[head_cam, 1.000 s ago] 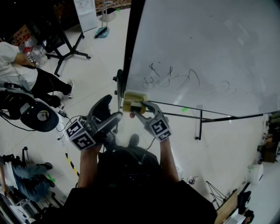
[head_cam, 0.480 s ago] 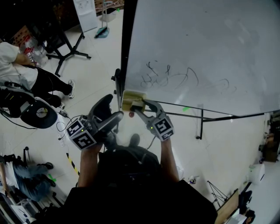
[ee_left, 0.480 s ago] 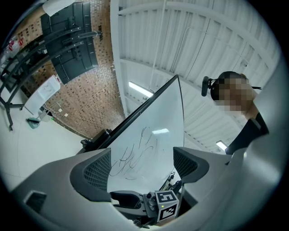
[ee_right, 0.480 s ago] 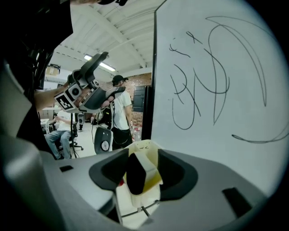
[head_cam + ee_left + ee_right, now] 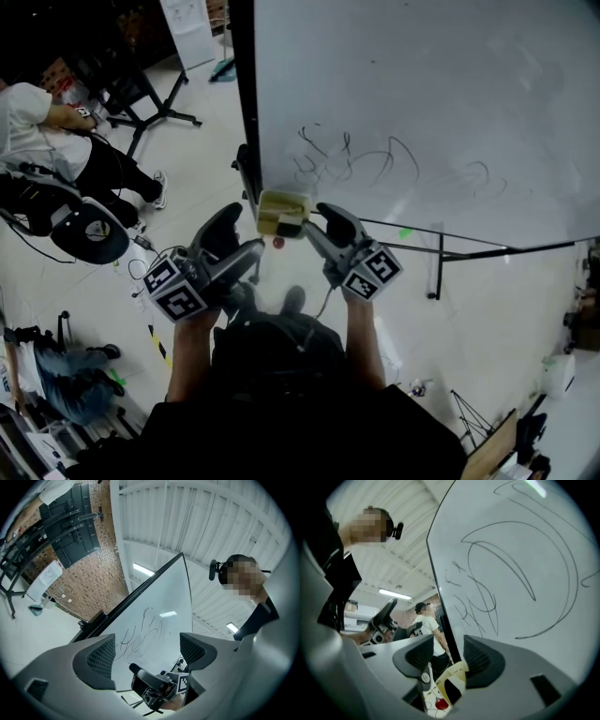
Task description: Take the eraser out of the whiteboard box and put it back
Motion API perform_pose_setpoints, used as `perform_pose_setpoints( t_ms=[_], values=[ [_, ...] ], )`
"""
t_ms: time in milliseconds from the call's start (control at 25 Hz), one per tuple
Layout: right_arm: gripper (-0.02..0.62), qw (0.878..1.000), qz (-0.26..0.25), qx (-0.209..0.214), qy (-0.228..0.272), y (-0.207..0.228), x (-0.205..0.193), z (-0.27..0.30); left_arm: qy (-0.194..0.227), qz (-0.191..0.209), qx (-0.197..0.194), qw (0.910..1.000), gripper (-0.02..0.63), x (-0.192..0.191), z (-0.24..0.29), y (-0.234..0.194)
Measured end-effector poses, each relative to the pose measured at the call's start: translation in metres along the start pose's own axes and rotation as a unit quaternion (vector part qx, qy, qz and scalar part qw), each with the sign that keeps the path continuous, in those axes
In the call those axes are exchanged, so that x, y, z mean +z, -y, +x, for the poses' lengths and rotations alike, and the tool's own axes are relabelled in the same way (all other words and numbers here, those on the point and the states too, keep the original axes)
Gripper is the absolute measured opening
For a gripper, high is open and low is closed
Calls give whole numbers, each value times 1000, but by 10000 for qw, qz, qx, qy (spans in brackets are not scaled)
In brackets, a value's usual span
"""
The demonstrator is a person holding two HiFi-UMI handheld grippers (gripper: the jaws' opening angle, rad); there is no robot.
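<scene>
Left gripper (image 5: 242, 236) and right gripper (image 5: 315, 222) — ribbed grey plastic, jaws released, empty — near a yellow rectangular box (image 5: 281, 211) at the whiteboard (image 5: 431, 94) edge; contents indistinct.

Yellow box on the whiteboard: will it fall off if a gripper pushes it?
Probably not: the yellow box seems fixed to the whiteboard edge. It looks thin-walled and light, so it may flex or wobble under a hard push.

Yellow whiteboard box (image 5: 283, 214); white whiteboard (image 5: 450, 84) (black scribbles (image 5: 349, 157)).
</scene>
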State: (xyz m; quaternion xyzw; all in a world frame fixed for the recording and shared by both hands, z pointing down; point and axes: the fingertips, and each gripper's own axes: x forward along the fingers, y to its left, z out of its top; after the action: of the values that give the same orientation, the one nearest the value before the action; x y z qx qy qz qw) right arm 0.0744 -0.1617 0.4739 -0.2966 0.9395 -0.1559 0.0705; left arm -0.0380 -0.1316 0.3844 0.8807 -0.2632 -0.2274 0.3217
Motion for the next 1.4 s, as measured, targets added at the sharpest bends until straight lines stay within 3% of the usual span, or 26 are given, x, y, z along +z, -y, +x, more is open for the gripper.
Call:
perform_pose_setpoints(
  t_ms=[280, 800, 1000, 1400],
  values=[
    [198, 9908, 690, 498, 1051, -4, 48, -34, 2, 120, 215, 9997, 428, -14, 6, 11],
    [161, 9735, 1148, 1072, 1659, -13, 68, -63, -60, 359, 694, 9969, 428, -35, -1, 31],
    [155, 9696, 1193, 1077, 1845, -24, 75, -69, -59, 383, 597, 9975, 428, -33, -9, 39],
    [155, 9696, 910, 769, 2138, -80, 88, -76, -114, 302, -63, 9995, 428, -18, -45, 57]
  ],
)
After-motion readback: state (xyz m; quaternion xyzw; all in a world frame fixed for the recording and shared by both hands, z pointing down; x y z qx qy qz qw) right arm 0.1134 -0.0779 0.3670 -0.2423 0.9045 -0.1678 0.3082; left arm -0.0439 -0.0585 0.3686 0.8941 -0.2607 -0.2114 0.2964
